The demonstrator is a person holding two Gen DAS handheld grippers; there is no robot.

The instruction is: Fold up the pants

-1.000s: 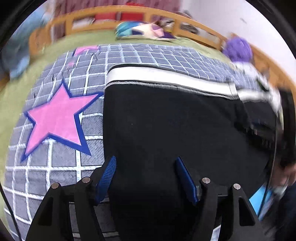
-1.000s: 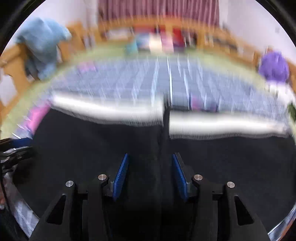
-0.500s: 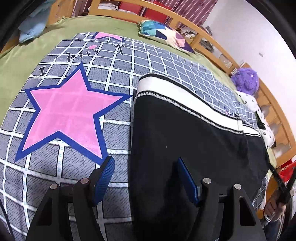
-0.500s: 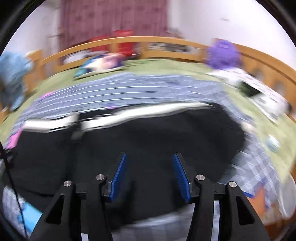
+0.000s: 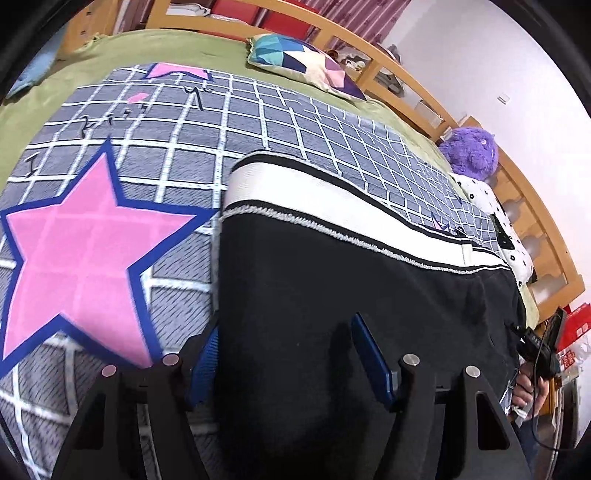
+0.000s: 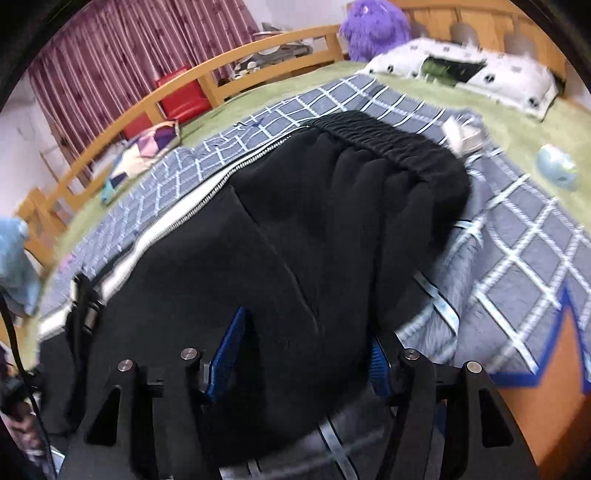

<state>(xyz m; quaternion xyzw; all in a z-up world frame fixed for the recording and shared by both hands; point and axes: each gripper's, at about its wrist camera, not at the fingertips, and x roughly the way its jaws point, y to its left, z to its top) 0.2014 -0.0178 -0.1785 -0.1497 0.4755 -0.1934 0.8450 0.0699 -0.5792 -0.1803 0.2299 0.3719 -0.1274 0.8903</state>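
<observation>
Black pants (image 5: 369, 295) with a white side stripe (image 5: 314, 192) lie flat across a grey checked blanket (image 5: 258, 122). My left gripper (image 5: 288, 363) hovers over their left end, the fabric's edge showing between its blue pads. Its jaws are closing slightly and press nothing. My right gripper (image 6: 303, 363) hangs over the pants (image 6: 314, 240) near the gathered elastic waistband (image 6: 373, 136). Its jaws are opening, with black cloth below them but not pinched. The right gripper (image 5: 535, 347) also shows at the far end in the left wrist view, held by a hand (image 5: 526, 395).
A purple plush toy (image 6: 373, 26) and a white spotted pillow (image 6: 491, 77) lie at the head of the bed. A patterned cushion (image 5: 303, 59) rests by the wooden rail (image 5: 388, 70). A pale blue object (image 6: 557, 166) sits on the blanket. A pink star (image 5: 77, 251) marks it.
The right gripper has swept right along the pants from their middle to the waistband end, rolling, and its jaws have widened. The left gripper has shifted to the pants' left edge.
</observation>
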